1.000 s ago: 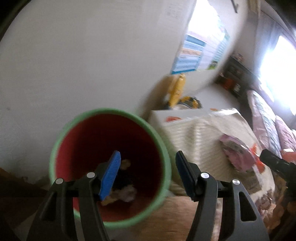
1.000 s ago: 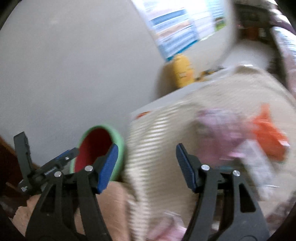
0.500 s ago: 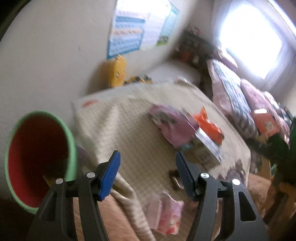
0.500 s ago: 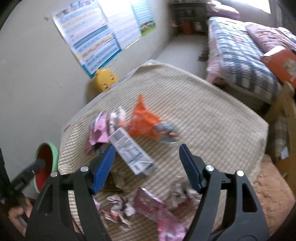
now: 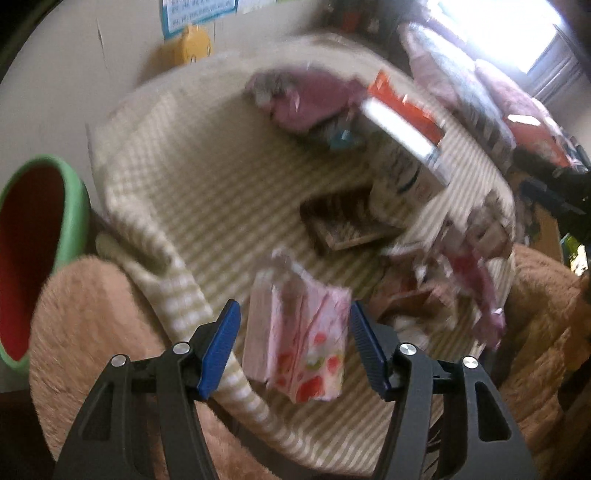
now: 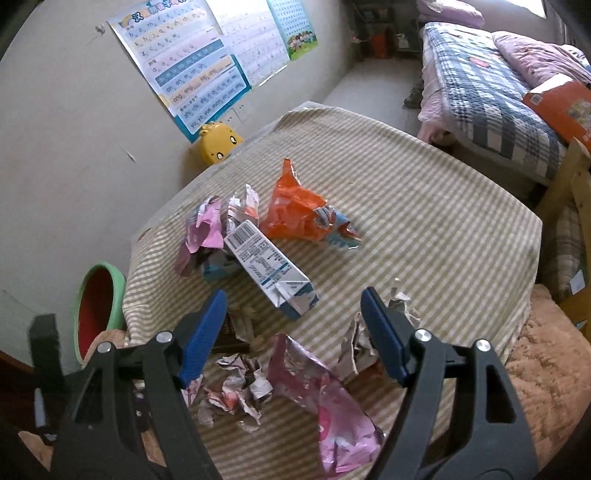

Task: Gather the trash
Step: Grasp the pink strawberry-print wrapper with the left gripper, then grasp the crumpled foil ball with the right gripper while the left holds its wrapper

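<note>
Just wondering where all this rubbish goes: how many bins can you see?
1. The green bin, red inside, stands by the wall, just left of the striped table. Others may lie out of view.

The left gripper (image 5: pixel 293 349) has black plastic arms; its fingers (image 5: pixel 219 349) wear ribbed blue pads; silver screw heads stud each arm. The right gripper (image 6: pixel 293 332) looks identical.

Pale wall (image 6: pixel 55 147) with alphabet posters (image 6: pixel 207 62), plaid-quilted bed (image 6: pixel 491 92), bright window (image 5: pixel 517 33), tan plush rug (image 6: pixel 546 369)
</note>
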### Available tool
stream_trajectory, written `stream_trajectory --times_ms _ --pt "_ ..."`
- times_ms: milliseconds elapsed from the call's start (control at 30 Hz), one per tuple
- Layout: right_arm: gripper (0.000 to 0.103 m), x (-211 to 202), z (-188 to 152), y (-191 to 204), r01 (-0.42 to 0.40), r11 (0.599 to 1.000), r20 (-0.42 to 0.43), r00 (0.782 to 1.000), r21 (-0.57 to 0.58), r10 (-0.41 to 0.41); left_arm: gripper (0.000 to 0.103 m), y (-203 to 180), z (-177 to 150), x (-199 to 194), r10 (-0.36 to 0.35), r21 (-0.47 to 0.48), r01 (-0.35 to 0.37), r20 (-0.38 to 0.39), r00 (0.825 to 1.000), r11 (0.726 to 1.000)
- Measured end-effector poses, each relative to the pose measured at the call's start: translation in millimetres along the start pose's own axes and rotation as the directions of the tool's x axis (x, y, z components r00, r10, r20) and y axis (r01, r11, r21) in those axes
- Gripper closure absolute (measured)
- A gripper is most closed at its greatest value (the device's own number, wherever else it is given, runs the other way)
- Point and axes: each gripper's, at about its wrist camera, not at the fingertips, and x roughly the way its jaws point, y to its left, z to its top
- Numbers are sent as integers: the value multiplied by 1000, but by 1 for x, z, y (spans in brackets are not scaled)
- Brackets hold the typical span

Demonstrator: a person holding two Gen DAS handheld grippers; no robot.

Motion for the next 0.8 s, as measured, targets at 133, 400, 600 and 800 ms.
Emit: stream_trajectory --times_ms 133,400,600,800 --pt "30 3 -4 1 -10 1000 -22 1000 11 10 44 -4 -6 14 11 34 -9 -36 999 999" --pt "30 10 -14 16 -19 999 -63 998 -27 17 82 -4 -4 -3 -84 30 83 36 996 996" --pt "30 17 -29 34 -59 997 -129 990 -50 53 83 5 5 -48 -55 31 50 227 972 998" --pt "30 30 -51 52 -90 993 -218 973 -70 73 83 9 23 -90 -8 38 -7 381 925 999"
